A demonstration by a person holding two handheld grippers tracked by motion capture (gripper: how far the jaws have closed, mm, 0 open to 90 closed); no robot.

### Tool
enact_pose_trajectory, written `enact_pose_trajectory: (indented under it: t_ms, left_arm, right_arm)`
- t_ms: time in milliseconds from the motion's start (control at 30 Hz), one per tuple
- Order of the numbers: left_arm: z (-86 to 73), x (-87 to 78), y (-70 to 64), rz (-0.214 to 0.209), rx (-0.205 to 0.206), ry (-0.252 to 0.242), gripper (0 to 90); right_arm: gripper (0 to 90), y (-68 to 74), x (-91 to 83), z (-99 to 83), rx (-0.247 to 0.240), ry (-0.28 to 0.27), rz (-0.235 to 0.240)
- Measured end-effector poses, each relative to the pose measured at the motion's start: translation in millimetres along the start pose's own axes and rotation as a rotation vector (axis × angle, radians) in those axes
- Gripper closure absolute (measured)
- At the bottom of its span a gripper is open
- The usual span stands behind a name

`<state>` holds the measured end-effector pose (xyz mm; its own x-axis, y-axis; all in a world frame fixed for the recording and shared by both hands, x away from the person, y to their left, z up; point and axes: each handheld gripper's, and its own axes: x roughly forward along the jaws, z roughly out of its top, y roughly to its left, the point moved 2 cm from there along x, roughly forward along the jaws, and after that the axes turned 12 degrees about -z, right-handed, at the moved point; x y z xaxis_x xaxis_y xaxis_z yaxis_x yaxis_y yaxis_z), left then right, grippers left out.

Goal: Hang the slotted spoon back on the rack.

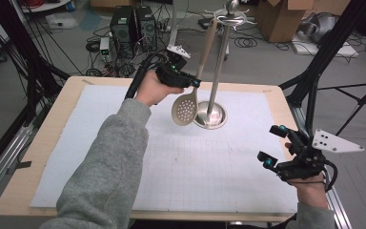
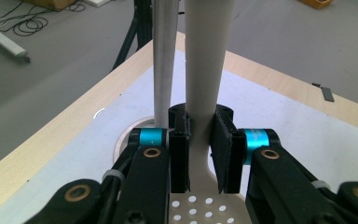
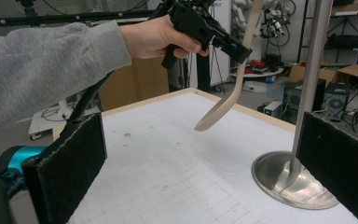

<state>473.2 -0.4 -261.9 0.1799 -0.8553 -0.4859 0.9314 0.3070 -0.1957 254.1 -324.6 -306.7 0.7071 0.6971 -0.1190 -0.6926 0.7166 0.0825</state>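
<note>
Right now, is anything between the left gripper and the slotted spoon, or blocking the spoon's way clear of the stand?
Nothing lies between them: the left gripper is shut on the slotted spoon at its neck. The spoon's handle top still sits at the hooks of the stand, whose pole runs close beside the handle.

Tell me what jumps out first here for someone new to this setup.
The beige slotted spoon draws the eye: it hangs in the air at the far middle of the table, the left gripper shut on its handle. Right beside it stands a shiny metal stand with hooks on top. The right gripper hovers open at the table's right edge.
</note>
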Motion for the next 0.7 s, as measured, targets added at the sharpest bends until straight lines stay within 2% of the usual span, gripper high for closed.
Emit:
enact_pose_trajectory:
  t_ms: [433,500,533,600,700]
  left_arm:
    - [0.9,6.8,0.8,0.006,0.002,0.006,76.9]
    - [0.5,6.4,1.2,0.023,0.006,0.015,76.5]
    - [0.0,6.0,1.3,0.055,0.013,0.032,75.7]
    - [-0.3,4.9,0.5,0.054,0.034,0.038,73.5]
    - [-0.1,4.0,-1.3,0.048,0.039,0.031,68.0]
  right_arm:
    - [0.4,0.0,0.3,-0.3,0.001,0.0,-0.003]
    - [0.3,-0.1,0.5,-0.4,0.0,-0.001,-0.004]
    - [0.4,0.2,0.6,-0.4,-0.003,0.002,-0.003]
    - [0.4,1.1,0.8,-0.4,-0.001,0.007,-0.001]
    - [0.3,1.1,0.9,-0.4,-0.001,0.006,-0.001]
